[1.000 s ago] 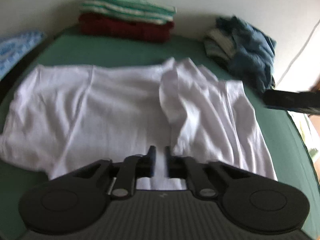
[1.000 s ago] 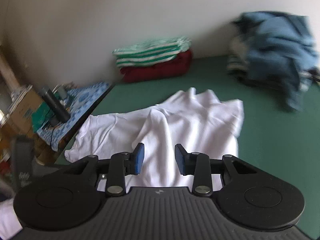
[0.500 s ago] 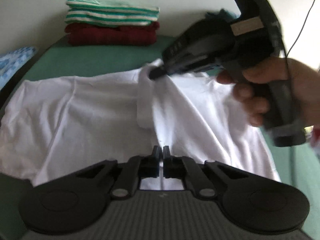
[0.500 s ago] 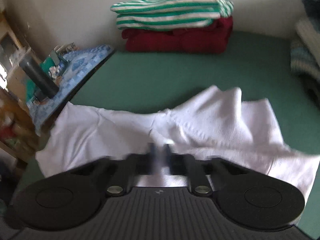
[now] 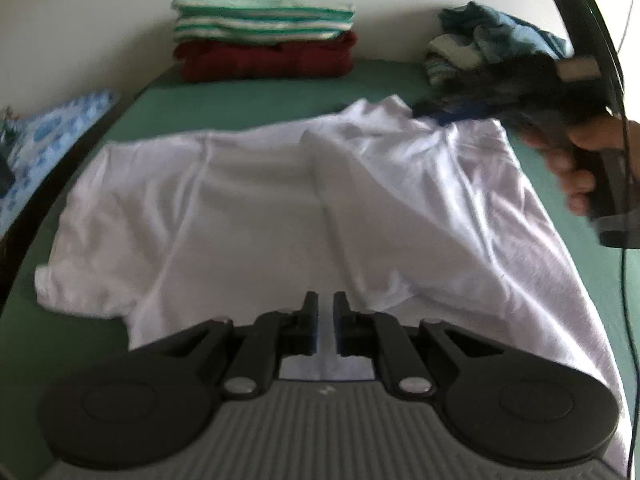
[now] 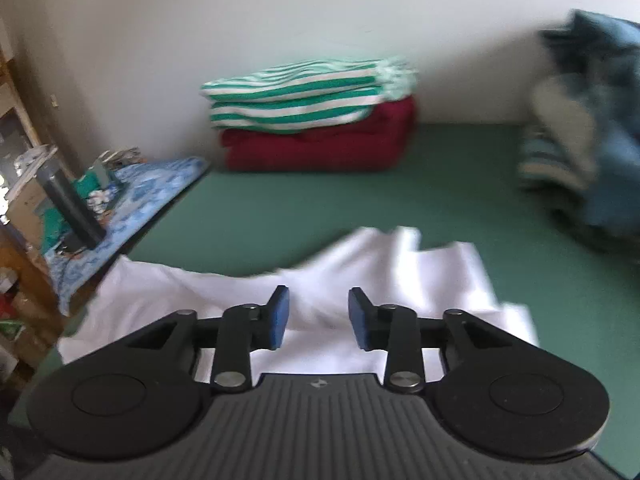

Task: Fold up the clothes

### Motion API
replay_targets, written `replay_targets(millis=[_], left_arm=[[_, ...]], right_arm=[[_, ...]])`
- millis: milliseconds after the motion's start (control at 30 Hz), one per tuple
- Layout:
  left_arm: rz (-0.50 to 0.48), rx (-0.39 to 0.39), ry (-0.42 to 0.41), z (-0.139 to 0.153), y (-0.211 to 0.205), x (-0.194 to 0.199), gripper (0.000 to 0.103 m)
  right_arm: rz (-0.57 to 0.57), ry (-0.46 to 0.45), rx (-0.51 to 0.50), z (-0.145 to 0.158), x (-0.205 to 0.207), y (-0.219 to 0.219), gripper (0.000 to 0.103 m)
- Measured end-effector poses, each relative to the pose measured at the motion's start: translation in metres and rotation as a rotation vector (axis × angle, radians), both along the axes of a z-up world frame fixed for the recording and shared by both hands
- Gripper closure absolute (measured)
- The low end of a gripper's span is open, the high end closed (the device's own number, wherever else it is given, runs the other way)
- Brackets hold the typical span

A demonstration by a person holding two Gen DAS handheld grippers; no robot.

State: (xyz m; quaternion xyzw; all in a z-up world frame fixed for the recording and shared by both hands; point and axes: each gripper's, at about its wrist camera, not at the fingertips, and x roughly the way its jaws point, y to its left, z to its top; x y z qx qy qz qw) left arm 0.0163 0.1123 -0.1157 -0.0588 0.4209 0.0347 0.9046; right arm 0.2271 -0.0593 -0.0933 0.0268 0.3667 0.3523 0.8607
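Note:
A white T-shirt [image 5: 280, 200] lies spread on the green surface [image 5: 248, 92], with a soft ridge running down its middle. My left gripper [image 5: 326, 320] is at the shirt's near hem, its fingers a narrow gap apart with white cloth showing below them. In the left wrist view a hand [image 5: 576, 168] holds my right gripper [image 5: 436, 114], blurred, just over the shirt's far right corner. Seen from its own camera, the right gripper [image 6: 319, 308] stands open above the shirt [image 6: 360, 272] with nothing between its blue pads [image 6: 280, 312].
A green-striped folded garment on a dark red one [image 5: 264, 40] [image 6: 312, 120] is stacked at the back wall. A loose blue pile of clothes [image 5: 492, 40] [image 6: 592, 160] sits back right. A blue patterned cloth [image 5: 52, 128] borders the left edge. A cable [image 5: 624, 300] hangs at right.
The right gripper, shut on the shirt's folded flap half a second ago, has drawn it rightward and opened. The flap now lies flatter. The left fingers have parted slightly.

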Motion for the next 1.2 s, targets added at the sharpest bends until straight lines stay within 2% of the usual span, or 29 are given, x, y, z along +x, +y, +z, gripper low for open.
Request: replay_targets(millis=[67,133,200,233,300,400,467,533,567,700,767,800,833,900,967,1067,1100,1133,1200], left_arm=[[0.003,-0.019,0.009,-0.001,0.001,0.002,0.099],[-0.014,-0.026,-0.001,0.001,-0.006,0.005,0.1],[-0.032,-0.034,-0.011,0.003,-0.012,0.008,0.099],[-0.04,-0.037,-0.016,0.003,-0.015,0.009,0.097],[-0.058,-0.045,-0.026,0.005,-0.022,0.013,0.075],[-0.084,-0.056,-0.041,0.008,-0.031,0.017,0.076],[-0.093,0.015,-0.043,-0.002,-0.039,0.019,0.074],[-0.105,0.08,-0.025,-0.002,-0.044,0.015,0.072],[-0.108,0.083,-0.021,-0.003,-0.043,0.01,0.066],[-0.109,0.087,-0.008,-0.004,-0.036,-0.014,0.047],[-0.105,0.073,0.0,-0.004,-0.032,-0.027,0.041],[-0.106,0.059,0.0,-0.004,-0.029,-0.034,0.036],[-0.107,0.051,-0.007,-0.004,-0.027,-0.043,0.033],[-0.12,0.059,-0.021,-0.008,-0.027,-0.061,0.017],[-0.161,0.096,-0.031,-0.012,-0.032,-0.08,0.006],[-0.186,0.076,-0.033,-0.013,-0.028,-0.098,0.004],[-0.202,0.077,-0.034,-0.013,-0.027,-0.104,0.004],[-0.221,0.077,-0.037,-0.013,-0.026,-0.108,0.004],[-0.253,0.076,-0.052,-0.015,-0.024,-0.114,0.002]], right_arm=[[-0.046,0.004,-0.068,-0.012,0.012,-0.009,0.067],[-0.108,-0.025,-0.097,-0.019,0.014,-0.021,0.09],[-0.156,-0.051,-0.12,-0.025,0.014,-0.031,0.095],[-0.151,-0.055,-0.117,-0.026,0.008,-0.033,0.09],[-0.142,-0.064,-0.112,-0.027,-0.003,-0.037,0.08],[-0.129,-0.077,-0.104,-0.028,-0.019,-0.042,0.082],[-0.119,-0.086,-0.098,-0.03,-0.03,-0.046,0.085],[-0.167,-0.119,-0.141,-0.027,-0.039,-0.049,0.084],[-0.193,-0.121,-0.148,-0.024,-0.045,-0.052,0.081],[-0.187,-0.057,-0.06,-0.019,-0.085,-0.075,0.078],[-0.184,-0.025,-0.016,-0.017,-0.105,-0.087,0.078],[-0.183,-0.009,0.006,-0.016,-0.115,-0.093,0.083],[-0.181,0.007,0.028,-0.015,-0.125,-0.099,0.084],[-0.178,0.039,0.072,-0.013,-0.145,-0.11,0.08],[-0.175,0.071,0.116,-0.011,-0.165,-0.122,0.079],[-0.099,0.114,0.103,-0.019,-0.201,-0.115,0.079],[-0.093,0.083,0.061,-0.027,-0.213,-0.11,0.08],[-0.104,0.011,0.037,-0.033,-0.227,-0.109,0.08],[-0.135,-0.096,0.042,-0.044,-0.246,-0.109,0.079]])
